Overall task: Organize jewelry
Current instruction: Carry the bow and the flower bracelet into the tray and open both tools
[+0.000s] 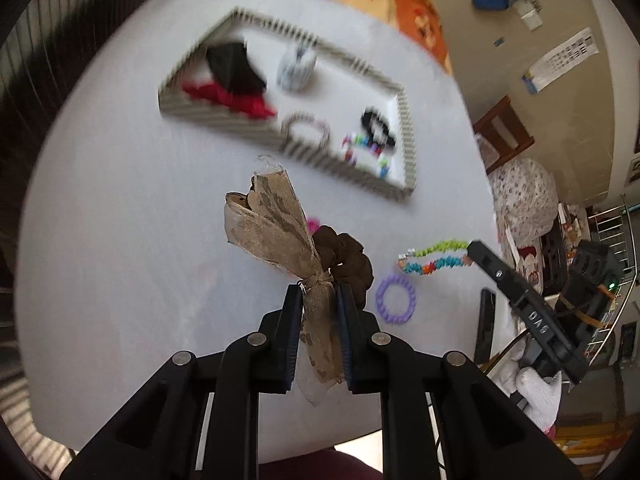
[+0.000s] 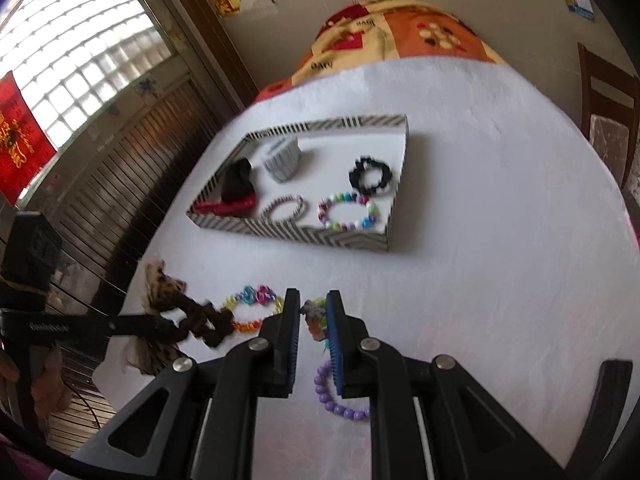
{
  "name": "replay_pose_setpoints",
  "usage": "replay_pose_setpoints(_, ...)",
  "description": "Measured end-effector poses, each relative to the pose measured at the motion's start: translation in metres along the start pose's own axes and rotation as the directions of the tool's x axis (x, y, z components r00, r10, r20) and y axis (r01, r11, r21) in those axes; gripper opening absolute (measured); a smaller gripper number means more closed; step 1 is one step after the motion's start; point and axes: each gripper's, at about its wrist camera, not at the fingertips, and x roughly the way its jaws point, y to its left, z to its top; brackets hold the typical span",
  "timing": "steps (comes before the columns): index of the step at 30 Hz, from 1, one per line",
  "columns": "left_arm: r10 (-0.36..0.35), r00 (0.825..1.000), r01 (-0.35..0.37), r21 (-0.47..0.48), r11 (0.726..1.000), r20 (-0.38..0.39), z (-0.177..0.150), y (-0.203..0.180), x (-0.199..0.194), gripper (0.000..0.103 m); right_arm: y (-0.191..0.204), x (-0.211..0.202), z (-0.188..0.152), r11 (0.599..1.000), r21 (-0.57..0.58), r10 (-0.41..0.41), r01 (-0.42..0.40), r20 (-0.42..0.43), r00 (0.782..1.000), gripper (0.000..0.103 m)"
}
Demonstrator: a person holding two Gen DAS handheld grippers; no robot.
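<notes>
My left gripper (image 1: 318,292) is shut on the knot of a brown scrunchie (image 1: 348,256) with a beige leopard-print ribbon (image 1: 272,220). In the right wrist view it (image 2: 172,324) comes in from the left with that scrunchie (image 2: 204,320). My right gripper (image 2: 313,300) is shut on a multicoloured chip-bead bracelet (image 2: 316,318), whose loop (image 1: 436,258) dangles from its tip (image 1: 472,250). On the white table lie a purple bead bracelet (image 2: 340,408) and a coloured link bracelet (image 2: 256,300). The striped tray (image 2: 300,236) holds bracelets, a grey scrunchie and black and red fabric.
A dark phone (image 1: 484,324) lies near the table's right edge. A white-gloved hand (image 1: 536,392) holds the right gripper. A wooden chair (image 2: 608,120) stands at the right, and a patterned blanket (image 2: 400,36) covers something beyond the table's far edge.
</notes>
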Motion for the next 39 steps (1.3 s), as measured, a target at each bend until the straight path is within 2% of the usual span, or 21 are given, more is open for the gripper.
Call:
replay_pose_setpoints(5, 0.024, 0.996, -0.024, -0.002, 1.000, 0.082, 0.034, -0.003, -0.019, 0.000, 0.004, -0.003, 0.030, 1.000, -0.029, 0.004, -0.003, 0.028, 1.000, 0.014)
replay_pose_setpoints(10, 0.056, 0.990, -0.053, -0.028, 0.998, 0.132, 0.078, 0.001, -0.012, 0.000, 0.009, 0.009, 0.065, 0.998, -0.061, 0.004, -0.002, 0.032, 0.999, 0.014)
replay_pose_setpoints(22, 0.109, 0.989, -0.100, -0.093, 0.991, 0.103, 0.160, 0.009, 0.052, 0.000, 0.004, 0.093, 0.151, 0.994, -0.107, 0.020, -0.024, -0.039, 0.999, 0.014)
replay_pose_setpoints(28, 0.160, 0.978, -0.140, -0.155, 0.978, 0.130, 0.203, 0.026, 0.058, 0.000, -0.006, 0.145, 0.183, 0.993, -0.099, 0.055, -0.064, -0.092, 0.994, 0.014)
replay_pose_setpoints(34, 0.179, 0.975, -0.151, -0.203, 0.968, 0.132, 0.244, 0.045, 0.080, 0.000, -0.026, 0.205, 0.204, 0.995, -0.076, 0.049, -0.060, -0.147, 0.988, 0.014)
replay_pose_setpoints(39, 0.218, 0.970, -0.188, -0.232, 0.954, 0.109, 0.268, 0.061, 0.108, 0.000, -0.048, 0.233, 0.213, 0.999, -0.044, 0.023, -0.030, -0.151, 0.988, 0.014)
